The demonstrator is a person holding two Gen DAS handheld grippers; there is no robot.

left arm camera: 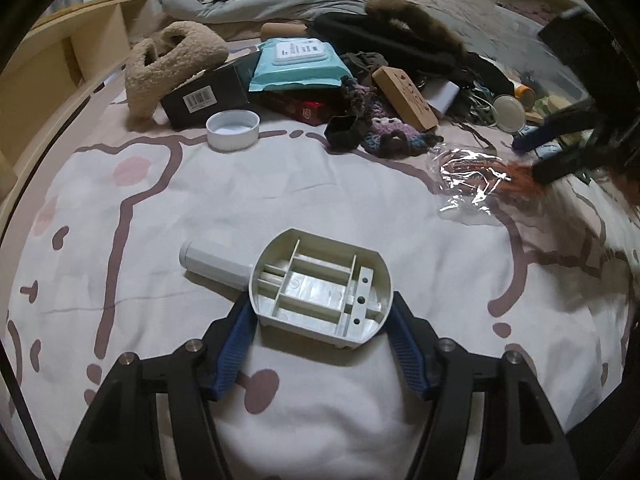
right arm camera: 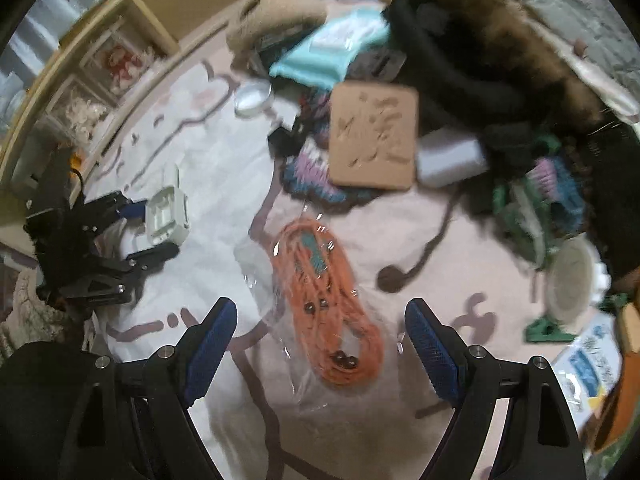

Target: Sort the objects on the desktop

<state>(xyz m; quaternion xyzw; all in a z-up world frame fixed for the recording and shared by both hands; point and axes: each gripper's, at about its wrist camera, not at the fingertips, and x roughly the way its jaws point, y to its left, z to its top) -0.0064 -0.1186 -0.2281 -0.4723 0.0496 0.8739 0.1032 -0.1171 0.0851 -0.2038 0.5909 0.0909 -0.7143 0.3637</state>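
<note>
My left gripper [left arm camera: 320, 312] has its blue pads on both sides of a white plastic lint-roller holder [left arm camera: 320, 288] that lies on the bed sheet; whether it is gripped or just bracketed is unclear. The same holder [right arm camera: 167, 216] and left gripper [right arm camera: 150, 228] show in the right wrist view. My right gripper [right arm camera: 320, 320] is open and hovers over an orange cord in a clear plastic bag [right arm camera: 326, 312]. That bag [left arm camera: 472, 180] and the right gripper [left arm camera: 560, 152] show at the right of the left wrist view.
A clutter pile lies at the back: white lid [left arm camera: 233, 125], black box [left arm camera: 204, 96], teal wipes pack [left arm camera: 298, 64], wooden block [right arm camera: 374, 136], crochet pieces [left arm camera: 384, 132], fluffy slipper [left arm camera: 172, 64], fur-trimmed coat [left arm camera: 408, 32]. A wooden shelf [left arm camera: 60, 60] stands at left.
</note>
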